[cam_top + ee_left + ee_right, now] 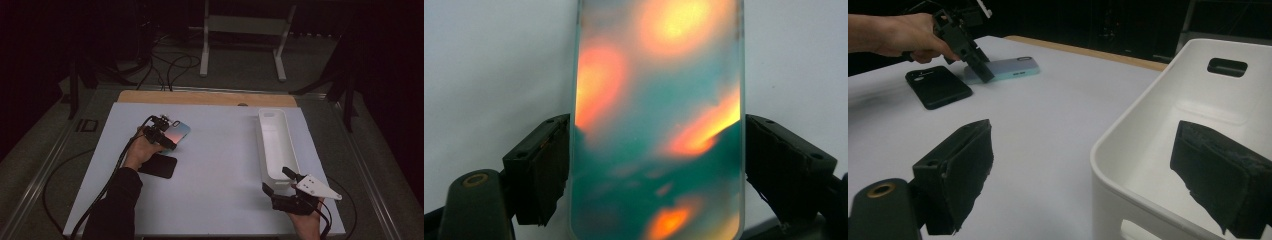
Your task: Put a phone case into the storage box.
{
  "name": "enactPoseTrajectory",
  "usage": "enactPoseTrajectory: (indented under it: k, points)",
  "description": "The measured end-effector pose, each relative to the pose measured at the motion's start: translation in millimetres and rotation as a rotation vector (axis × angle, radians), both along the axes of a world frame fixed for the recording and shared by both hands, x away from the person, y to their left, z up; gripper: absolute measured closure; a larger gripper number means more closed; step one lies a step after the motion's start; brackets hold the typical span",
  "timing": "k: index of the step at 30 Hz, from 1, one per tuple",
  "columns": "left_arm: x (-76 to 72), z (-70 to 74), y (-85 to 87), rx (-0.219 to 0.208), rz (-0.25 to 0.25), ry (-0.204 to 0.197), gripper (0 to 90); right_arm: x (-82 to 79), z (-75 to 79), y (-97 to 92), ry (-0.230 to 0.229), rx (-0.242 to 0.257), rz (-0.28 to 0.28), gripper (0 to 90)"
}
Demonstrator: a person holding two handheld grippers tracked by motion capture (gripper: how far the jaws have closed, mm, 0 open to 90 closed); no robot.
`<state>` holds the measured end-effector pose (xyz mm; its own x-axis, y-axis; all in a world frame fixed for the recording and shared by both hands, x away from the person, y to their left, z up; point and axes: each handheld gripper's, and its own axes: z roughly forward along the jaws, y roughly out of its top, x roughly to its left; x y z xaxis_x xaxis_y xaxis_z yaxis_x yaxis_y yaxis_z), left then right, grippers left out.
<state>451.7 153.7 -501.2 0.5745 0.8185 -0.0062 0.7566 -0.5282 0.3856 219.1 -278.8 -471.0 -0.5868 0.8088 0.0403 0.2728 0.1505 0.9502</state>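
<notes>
The left gripper (167, 140) has its 2 jaws pinching the long edges of the teal-and-orange phone case (659, 125), which lies flat on the white table (220, 165), left of centre. A black phone case (159, 165) lies just nearer. At the near right, the right gripper (278, 181) holds its jaws spread astride the near wall of the white bin (276, 145).

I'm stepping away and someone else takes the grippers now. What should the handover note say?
Left gripper: jaws astride the teal-and-orange phone case, which lies flat on the table; pads at its edges, firm grip not confirmed.
Right gripper: open, holding nothing, one jaw over the near corner of the white bin.
Black phone case: flat on the table, beside the left hand.
Done: nothing in the bin.
Left, probably: grip the coloured case, carry it to the bin, then the black one.
</notes>
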Motion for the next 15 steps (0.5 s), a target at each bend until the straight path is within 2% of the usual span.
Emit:
enactPoseTrajectory:
  k: [4, 15]
  points:
    - [-2.1, 7.7, 0.2, -0.031, 0.01, -0.028, 17.0, 0.0, 0.4, 0.0, -0.001, -0.001, -0.002, 10.0]
    - [-12.1, 26.8, 0.0, -0.073, -0.007, -0.111, 16.9, 1.7, 2.4, -2.8, -0.003, 0.011, -0.01, 10.0]
